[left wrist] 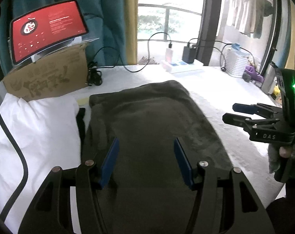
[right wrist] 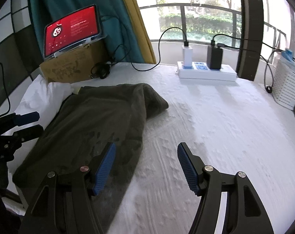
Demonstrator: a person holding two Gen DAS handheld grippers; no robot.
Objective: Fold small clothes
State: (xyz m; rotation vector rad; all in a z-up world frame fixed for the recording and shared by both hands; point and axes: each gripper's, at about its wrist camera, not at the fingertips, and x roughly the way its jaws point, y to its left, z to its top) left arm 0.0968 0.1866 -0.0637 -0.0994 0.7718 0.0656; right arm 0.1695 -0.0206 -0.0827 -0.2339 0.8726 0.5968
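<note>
A dark olive-grey garment [left wrist: 147, 117] lies spread flat on the white textured table cover [left wrist: 225, 89]; it also shows in the right wrist view [right wrist: 89, 124]. My left gripper [left wrist: 145, 159] is open and empty, hovering over the garment's near end. My right gripper [right wrist: 146, 167] is open and empty, above the garment's right edge and the bare cover. The right gripper shows in the left wrist view [left wrist: 230, 111] to the right of the garment. The left gripper shows at the left edge of the right wrist view [right wrist: 38, 121].
A white garment [left wrist: 34, 128] lies left of the dark one. A cardboard box [left wrist: 46, 80] with a red-screened tablet [left wrist: 48, 31] stands at the back left. A power strip [right wrist: 206, 72] with chargers and cables sits at the back. A white basket [right wrist: 287, 83] stands far right.
</note>
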